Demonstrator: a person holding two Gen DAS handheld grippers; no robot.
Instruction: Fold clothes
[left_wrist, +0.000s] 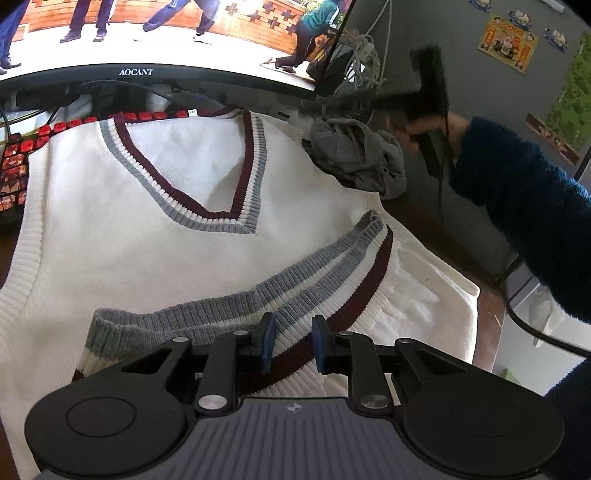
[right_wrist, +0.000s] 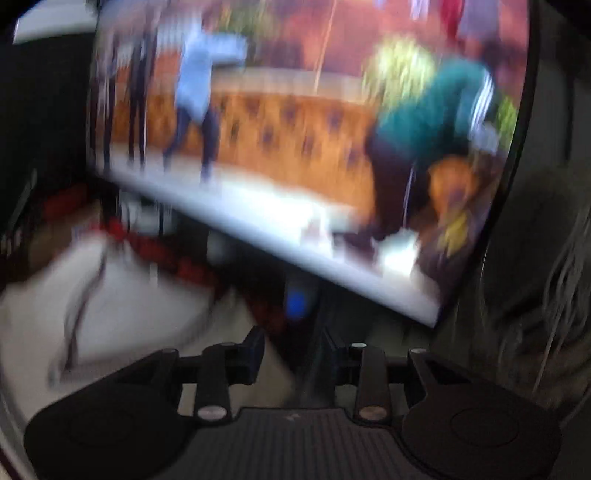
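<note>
Cream rib-knit vest (left_wrist: 110, 221) w/ grey-maroon striped hem folded up; left tongs (left_wrist: 293, 343) & right tongs (right_wrist: 293, 354) both parted, empty.

Only thing I can actually read is "AOCANT" in white letters on the monitor (left_wrist: 147, 74) bezel, bottom edge, just under the screen. The stickers (left_wrist: 506, 40) on the wall right of it are too small to make out.

— Where's the left wrist camera looking?
— Down its fingers, close over the vest (left_wrist: 147, 258), facing the monitor (left_wrist: 147, 33).
— And the right?
— Higher, tilted, blurred, nearer that monitor (right_wrist: 295, 129). Both share screen, red keyboard (left_wrist: 22, 155) and vest (right_wrist: 110, 295).
</note>
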